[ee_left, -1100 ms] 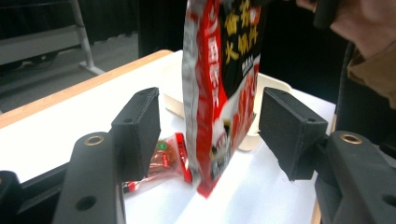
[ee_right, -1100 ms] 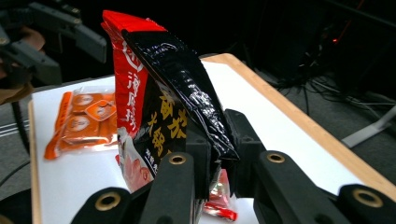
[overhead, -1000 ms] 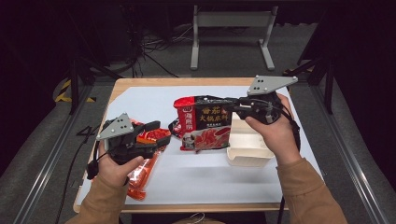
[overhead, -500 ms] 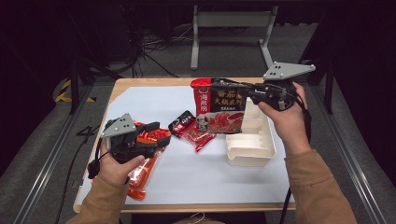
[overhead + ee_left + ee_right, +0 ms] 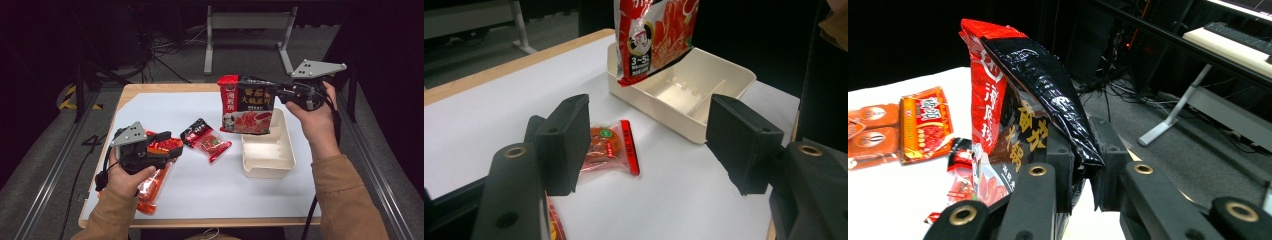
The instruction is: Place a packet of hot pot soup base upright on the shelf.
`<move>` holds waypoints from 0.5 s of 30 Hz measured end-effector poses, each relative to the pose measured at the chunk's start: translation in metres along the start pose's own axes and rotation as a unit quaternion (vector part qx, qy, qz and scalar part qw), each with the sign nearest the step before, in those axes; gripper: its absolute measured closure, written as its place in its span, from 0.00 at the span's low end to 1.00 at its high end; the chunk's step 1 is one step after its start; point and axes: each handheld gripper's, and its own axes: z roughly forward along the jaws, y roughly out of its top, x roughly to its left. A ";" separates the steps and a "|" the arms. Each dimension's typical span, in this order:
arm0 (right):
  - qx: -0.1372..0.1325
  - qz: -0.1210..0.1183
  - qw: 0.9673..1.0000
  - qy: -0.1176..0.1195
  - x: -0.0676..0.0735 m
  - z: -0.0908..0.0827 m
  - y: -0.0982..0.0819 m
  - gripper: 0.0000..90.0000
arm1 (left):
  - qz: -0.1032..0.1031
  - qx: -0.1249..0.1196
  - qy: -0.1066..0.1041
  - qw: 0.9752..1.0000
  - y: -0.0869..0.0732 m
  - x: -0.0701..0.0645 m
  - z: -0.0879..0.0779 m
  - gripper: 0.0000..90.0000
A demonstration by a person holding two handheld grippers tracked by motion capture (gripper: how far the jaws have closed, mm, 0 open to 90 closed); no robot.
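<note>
- Holding the soup-base pouch (image 5: 246, 104) by its top edge, right gripper (image 5: 278, 93) is clenched on it; pouch hangs over far end of the tray (image 5: 268, 167), right of table centre.
- Risk: thin pinch on slick film, so pouch could slip or swing & land outside the tray.
- Left gripper (image 5: 649, 145) released, nothing betw jaws, near left, by small sachet (image 5: 611, 150).
- Tray is empty, dividers bare.

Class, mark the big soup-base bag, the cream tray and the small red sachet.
big soup-base bag (image 5: 247, 105), high view, printed front.
cream tray (image 5: 268, 170), high view, near rim.
small red sachet (image 5: 611, 145), left gripper view, clear middle.
</note>
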 end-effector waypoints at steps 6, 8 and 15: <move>-0.002 -0.007 1.000 -0.015 -0.008 0.000 -0.003 0.89 | -0.003 0.002 0.000 1.000 -0.001 0.001 0.001 0.39; -0.002 -0.008 1.000 -0.020 -0.010 0.000 -0.004 0.89 | 0.000 0.003 0.001 1.000 -0.001 0.002 0.001 0.39; 0.001 0.000 1.000 -0.030 -0.022 0.001 -0.010 0.89 | -0.004 0.005 0.000 1.000 -0.002 0.002 0.002 0.39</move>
